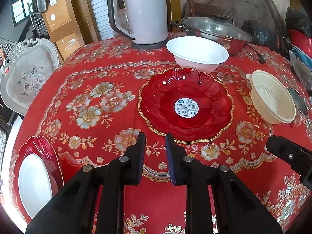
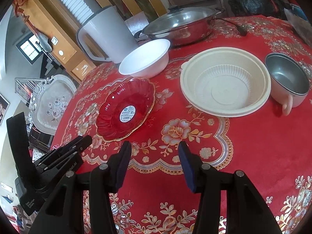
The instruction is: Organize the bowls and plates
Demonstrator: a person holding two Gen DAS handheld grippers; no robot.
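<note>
Left wrist view, going left to right: stacked plates point(image 1: 37, 175) at the counter's near-left edge, left gripper point(image 1: 155, 139) jaws narrow and empty, red plate point(image 1: 186, 103) mid-counter. Right gripper point(image 2: 154, 148) half-open, empty. Thin low rim, so narrow jaws could easily skid off it.

The tablecloth point(image 1: 93, 74) is seen as red, patterned with pale blue-white flowers outlined in gold and scalloped gold borders. A translucent red plate point(image 1: 185, 105) with a gold rim is noted; a round white-and-blue sticker point(image 1: 185, 107) is carried at its centre. At 12 o'clock from it a white bowl point(image 1: 197, 53) is recorded; at 3 o'clock, a cream ribbed bowl point(image 1: 273, 97). A second red plate point(image 1: 42, 146) carries a white plate point(image 1: 35, 181). The kettle point(image 1: 144, 11) is pale pink-white with a dark grey handle. The pot point(image 1: 214, 31) is silver. A grey cup point(image 2: 286, 80) has a pink handle. Gripper pads point(image 1: 169, 156) are dark blue on black.
</note>
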